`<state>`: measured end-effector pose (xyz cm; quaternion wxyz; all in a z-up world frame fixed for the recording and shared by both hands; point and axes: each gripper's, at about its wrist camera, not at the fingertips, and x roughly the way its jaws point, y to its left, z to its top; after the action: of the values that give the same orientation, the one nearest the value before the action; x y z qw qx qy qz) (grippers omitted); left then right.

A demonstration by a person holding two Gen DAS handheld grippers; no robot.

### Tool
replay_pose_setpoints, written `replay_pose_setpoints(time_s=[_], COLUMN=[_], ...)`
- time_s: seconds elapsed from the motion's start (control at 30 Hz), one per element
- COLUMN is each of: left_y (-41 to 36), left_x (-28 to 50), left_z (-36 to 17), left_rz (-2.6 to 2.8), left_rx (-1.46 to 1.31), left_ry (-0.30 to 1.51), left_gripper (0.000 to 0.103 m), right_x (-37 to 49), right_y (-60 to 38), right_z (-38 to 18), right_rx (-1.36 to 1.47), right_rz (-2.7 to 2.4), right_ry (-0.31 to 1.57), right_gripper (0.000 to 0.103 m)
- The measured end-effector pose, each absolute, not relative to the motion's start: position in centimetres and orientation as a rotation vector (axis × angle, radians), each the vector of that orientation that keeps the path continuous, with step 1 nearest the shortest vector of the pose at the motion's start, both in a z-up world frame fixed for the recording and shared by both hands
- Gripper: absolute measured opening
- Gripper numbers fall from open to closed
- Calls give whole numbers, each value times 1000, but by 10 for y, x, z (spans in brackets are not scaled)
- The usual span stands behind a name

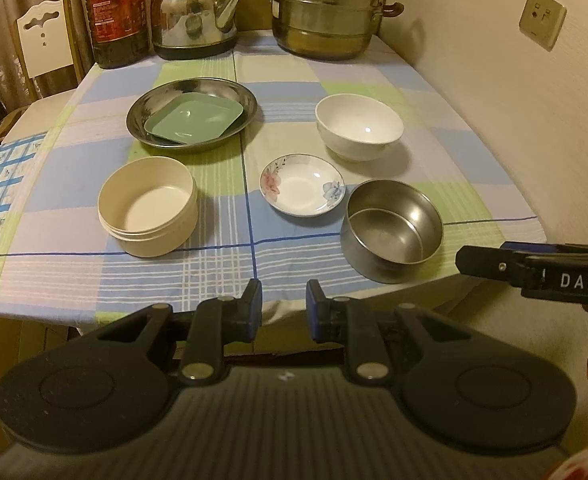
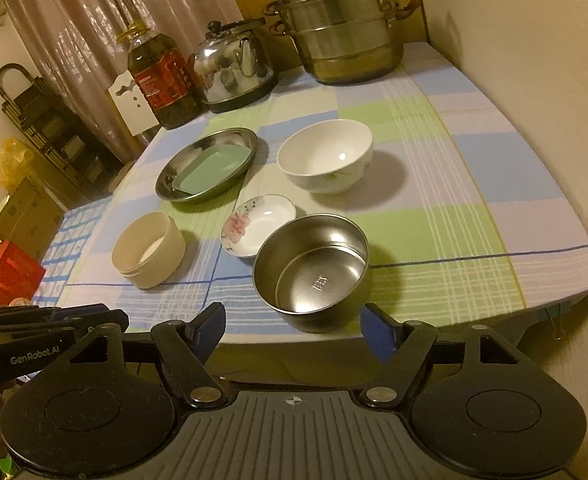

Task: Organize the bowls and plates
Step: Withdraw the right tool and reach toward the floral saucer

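- Left wrist view: left tongs (image 1: pixel 283 304), jaws a narrow gap apart, nothing between them, poised over the near edge of the desk (image 1: pixel 229 272).
- Right tongs (image 2: pixel 291 330), jaws spread wide, nothing held; steel bowl sits just beyond the tips, not touched. In the left wrist view their body enters from the right edge.
- Desk cover: checked cloth (image 1: pixel 434 92) in blue, green and lilac.
- Steel plate (image 1: pixel 191 114), round, far left of the group; green square dish (image 1: pixel 193 120) lies inside it, tilted against the rim.
- White bowl (image 1: pixel 358 127), upright, empty, far right of the group, apart from the others.
- Flowered saucer (image 1: pixel 302 185), small, centre, between the white bowl and the near items; just beside the steel bowl, whether touching cannot be told.
- Steel bowl (image 1: pixel 392 229), upright, empty, near right, close to the desk edge.
- Cream tub (image 1: pixel 147 206), round, straight-sided, empty, near left, well apart from the steel bowl.
- Back row along the far edge: oil bottle (image 1: pixel 117 16) with red label, steel kettle (image 1: pixel 197 16), tiered steel steamer pot (image 1: pixel 326 8).
- Off the desk, left: white chair back (image 1: pixel 45 40), curtain (image 2: pixel 93 20).
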<state>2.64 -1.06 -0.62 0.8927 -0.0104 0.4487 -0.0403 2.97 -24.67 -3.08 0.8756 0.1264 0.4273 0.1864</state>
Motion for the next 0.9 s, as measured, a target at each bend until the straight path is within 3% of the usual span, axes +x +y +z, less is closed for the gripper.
replay_pose_setpoints(time_s=[0.9], left_y=[21], left_x=[147], left_z=[-41], left_rz=[-179], left_rx=[-39], left_ry=[968], left_gripper=[20], right_x=[137], right_y=[-197], right_z=[-45], right_rx=[208], right_rz=[388], right_ry=[876], right_gripper=[74])
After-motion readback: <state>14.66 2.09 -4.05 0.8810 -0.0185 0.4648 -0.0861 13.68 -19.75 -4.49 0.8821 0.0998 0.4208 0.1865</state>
